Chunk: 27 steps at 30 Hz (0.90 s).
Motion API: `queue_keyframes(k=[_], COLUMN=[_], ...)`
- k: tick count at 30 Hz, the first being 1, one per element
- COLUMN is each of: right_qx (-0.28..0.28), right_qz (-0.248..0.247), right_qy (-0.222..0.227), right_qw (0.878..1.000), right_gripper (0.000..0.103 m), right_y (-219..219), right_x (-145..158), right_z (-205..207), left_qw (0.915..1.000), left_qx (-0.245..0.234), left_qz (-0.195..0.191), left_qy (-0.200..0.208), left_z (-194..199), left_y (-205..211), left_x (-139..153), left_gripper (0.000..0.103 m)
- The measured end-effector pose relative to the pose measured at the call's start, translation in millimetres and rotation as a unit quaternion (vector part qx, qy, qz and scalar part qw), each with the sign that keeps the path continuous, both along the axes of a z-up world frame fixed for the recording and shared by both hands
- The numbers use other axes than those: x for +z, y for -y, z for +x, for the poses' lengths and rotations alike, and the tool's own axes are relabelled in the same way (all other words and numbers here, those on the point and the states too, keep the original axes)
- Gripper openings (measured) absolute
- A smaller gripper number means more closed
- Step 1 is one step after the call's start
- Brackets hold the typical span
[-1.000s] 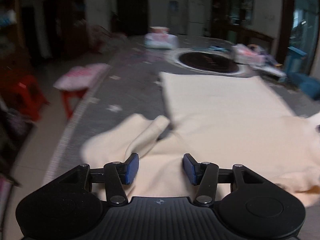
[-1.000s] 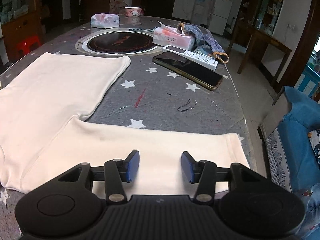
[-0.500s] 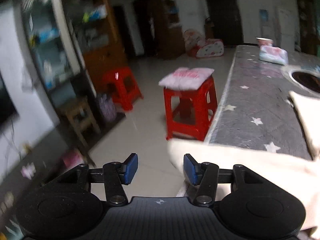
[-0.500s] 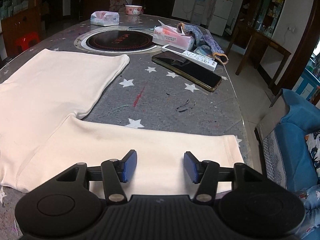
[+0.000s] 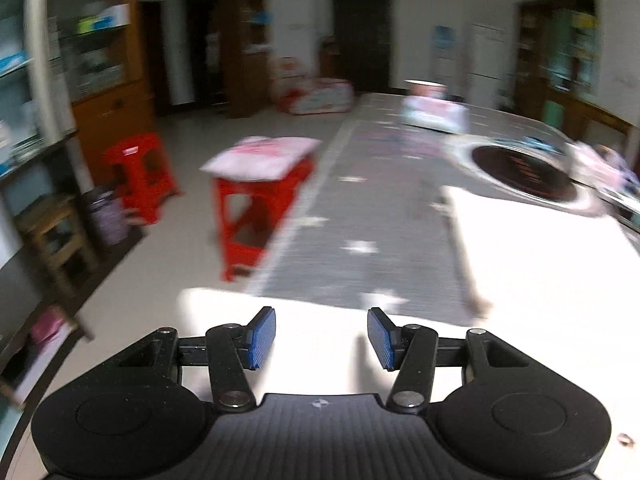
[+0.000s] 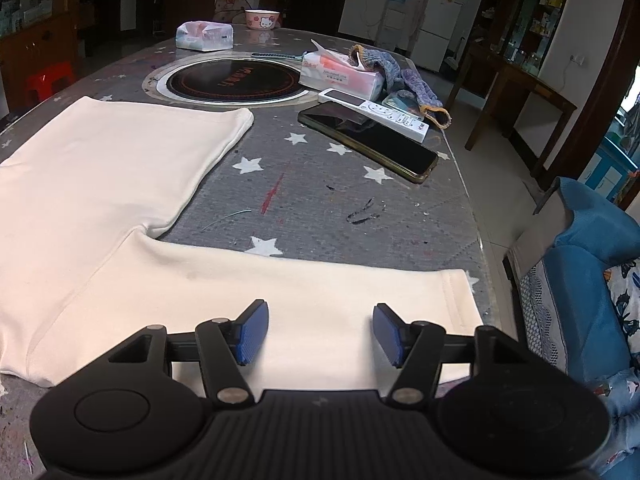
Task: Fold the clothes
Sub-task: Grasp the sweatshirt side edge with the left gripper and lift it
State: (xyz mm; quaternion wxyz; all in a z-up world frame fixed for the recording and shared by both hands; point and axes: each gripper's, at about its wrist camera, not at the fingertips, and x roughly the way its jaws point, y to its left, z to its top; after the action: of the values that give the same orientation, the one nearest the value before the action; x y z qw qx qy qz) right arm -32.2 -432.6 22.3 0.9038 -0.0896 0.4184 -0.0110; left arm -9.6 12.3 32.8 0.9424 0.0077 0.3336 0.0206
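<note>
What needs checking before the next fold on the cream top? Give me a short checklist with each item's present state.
1. Right sleeve lies flat on the table: ok.
2. Right gripper free of cloth: ok; its jaws are opening above the sleeve, nothing pinched.
3. Left gripper free of cloth: ok; jaws apart, cream top below them.
4. Left sleeve fully on the table: cannot tell; the left view is blurred, and cloth seems to reach the table edge.
5. Phone and remote clear of the top: ok, both lie apart from it.
</note>
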Motion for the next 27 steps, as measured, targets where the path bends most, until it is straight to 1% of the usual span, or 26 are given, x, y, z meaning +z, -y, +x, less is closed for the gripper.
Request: queue_keyframes(k=[3, 5, 7, 11, 13, 18, 21, 24, 27], right_qx=[0.0, 0.0, 0.0, 0.0, 0.0, -0.001, 0.0, -0.001, -0.001], right_qz=[0.0, 0.001, 0.001, 0.001, 0.001, 0.0, -0.001, 0.0, 0.001], right_qy=[0.0, 0.0, 0.001, 0.001, 0.001, 0.001, 0.0, 0.001, 0.002], right_qw=[1.0, 1.0, 1.0, 1.0, 1.0, 1.0, 1.0, 1.0, 1.0], right_gripper=[0.059, 0.059, 0.059, 0.06, 0.06, 0.062, 0.062, 0.062, 0.063], right_y=[0.2, 0.3, 0.5, 0.7, 0.7, 0.8, 0.7, 1.2, 1.8], right_x=[0.0, 0.1, 0.1, 0.1, 0.0, -0.3, -0.4, -0.5, -0.5], right_z=[0.0, -0.1, -0.1, -0.2, -0.4, -0.3, 0.4, 0.3, 0.1], left_qw=[0.9988, 0.998, 0.998, 0.9974, 0.9978, 0.9999, 0.999, 0.9942, 0.9879], left_qx=[-0.047, -0.06, -0.061, -0.055, -0.048, -0.006, 0.044, 0.103, 0.141], left_qz=[0.014, 0.021, 0.017, 0.044, 0.044, 0.005, -0.01, -0.028, -0.059], left_qy=[-0.007, -0.005, -0.006, -0.013, -0.012, -0.011, -0.004, -0.013, -0.03], left_z=[-1.3, 1.5, 7.7, 14.1, 19.0, 19.6, 10.3, 1.9, -6.8], left_y=[30.2, 44.1, 49.6, 51.4, 43.2, 5.3, -31.3, -71.7, -106.3], left_x=[-2.6, -4.7, -6.3, -16.5, -19.3, -10.2, -1.7, -0.4, -4.9], left_gripper=[0.054, 0.054, 0.054, 0.056, 0.056, 0.055, 0.054, 0.054, 0.054])
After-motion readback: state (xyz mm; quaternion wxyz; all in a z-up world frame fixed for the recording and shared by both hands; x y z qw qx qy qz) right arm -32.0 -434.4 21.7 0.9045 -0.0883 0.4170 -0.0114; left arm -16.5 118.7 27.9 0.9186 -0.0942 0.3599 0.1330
